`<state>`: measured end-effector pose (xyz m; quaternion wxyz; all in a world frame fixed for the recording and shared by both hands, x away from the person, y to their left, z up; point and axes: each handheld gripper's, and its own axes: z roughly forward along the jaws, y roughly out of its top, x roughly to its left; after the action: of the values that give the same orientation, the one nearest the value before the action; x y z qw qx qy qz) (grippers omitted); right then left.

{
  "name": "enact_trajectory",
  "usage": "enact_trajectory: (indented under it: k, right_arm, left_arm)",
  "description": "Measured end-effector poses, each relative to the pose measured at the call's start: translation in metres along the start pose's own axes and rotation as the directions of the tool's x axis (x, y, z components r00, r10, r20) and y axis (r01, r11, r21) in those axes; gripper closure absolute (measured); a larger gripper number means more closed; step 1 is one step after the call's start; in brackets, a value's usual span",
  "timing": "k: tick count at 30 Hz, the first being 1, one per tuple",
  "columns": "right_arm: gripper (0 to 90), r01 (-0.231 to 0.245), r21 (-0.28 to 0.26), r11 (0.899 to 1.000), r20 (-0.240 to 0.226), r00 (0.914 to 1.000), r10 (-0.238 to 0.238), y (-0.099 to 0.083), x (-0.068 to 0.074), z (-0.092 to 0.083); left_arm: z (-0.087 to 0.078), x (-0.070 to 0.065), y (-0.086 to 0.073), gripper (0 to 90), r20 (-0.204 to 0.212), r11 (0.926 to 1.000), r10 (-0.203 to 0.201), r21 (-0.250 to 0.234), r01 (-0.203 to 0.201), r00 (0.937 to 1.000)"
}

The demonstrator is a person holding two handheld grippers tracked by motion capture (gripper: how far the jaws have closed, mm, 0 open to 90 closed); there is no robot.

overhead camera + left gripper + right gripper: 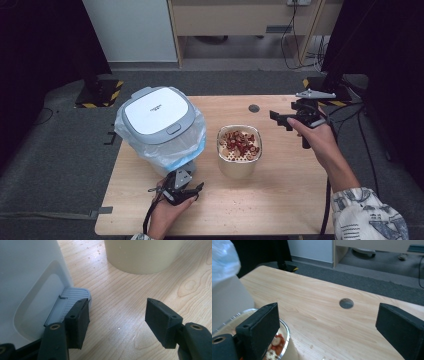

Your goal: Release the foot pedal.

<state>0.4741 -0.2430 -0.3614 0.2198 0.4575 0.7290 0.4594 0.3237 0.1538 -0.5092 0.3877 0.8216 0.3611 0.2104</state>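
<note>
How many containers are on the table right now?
2. The lidded white trash bin, lined with a plastic bag, stands on the table's left half. The cream container of food scraps sits just right of it, near the middle. Nothing appears hidden behind either.

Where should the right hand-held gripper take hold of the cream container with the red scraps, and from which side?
Probably the container wall just below its rim, from the right: the top is open and full, the bin blocks its left.

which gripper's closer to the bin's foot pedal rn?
Left. The left gripper sits low at the bin's base, one finger right beside the grey pedal, jaws open. The right gripper hovers open beyond the food container.
</note>
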Motion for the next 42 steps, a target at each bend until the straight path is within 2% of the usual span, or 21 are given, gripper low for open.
enact_trajectory:
  k: [7,10,11,12,22,28,38,42]
  right_arm:
    - [5.8,-0.031,0.001,1.0,0.038,0.9988,0.031,-0.036,-0.013,-0.008]
    - [5.7,-0.026,0.01,1.0,0.056,0.9981,0.026,-0.052,-0.016,-0.01]
    - [5.7,-0.026,0.01,1.0,0.056,0.9981,0.026,-0.052,-0.016,-0.01]
    - [5.6,-0.019,0.017,1.0,0.061,0.998,0.018,-0.063,-0.017,-0.011]
    - [5.5,-0.042,0.054,0.998,0.048,0.9981,0.039,-0.111,-0.016,-0.007]
    - [5.5,-0.055,0.082,0.995,0.051,0.9974,0.051,-0.129,-0.016,0.0]
    - [5.6,-0.051,0.126,0.991,0.044,0.998,0.046,-0.145,-0.009,0.007]
    - [5.4,-0.041,0.172,0.984,0.041,0.9986,0.035,-0.152,-0.008,0.011]
  left_arm:
    - [-0.001,0.001,-0.001,33.2,0.008,0.9999,-0.014,-0.001,0.014,0.9999]
    - [0.0,0.0,-0.001,31.3,0.005,1.0,-0.006,-0.003,0.006,1.0]
    - [0.0,0.0,-0.001,31.2,0.005,1.0,-0.006,-0.003,0.006,1.0]
    - [0.0,-0.001,-0.001,31.2,0.005,1.0,-0.004,-0.003,0.004,1.0]
    - [0.002,-0.001,-0.002,30.8,0.011,0.9999,0.0,0.013,-0.001,0.9999]
    - [0.002,-0.001,-0.002,30.3,0.011,0.9999,0.003,0.016,-0.003,0.9999]
    - [0.004,-0.001,-0.003,29.4,0.019,0.9993,0.004,0.038,-0.004,0.9998]
    - [0.005,-0.001,-0.003,28.9,0.025,0.999,0.004,0.044,-0.005,0.9997]
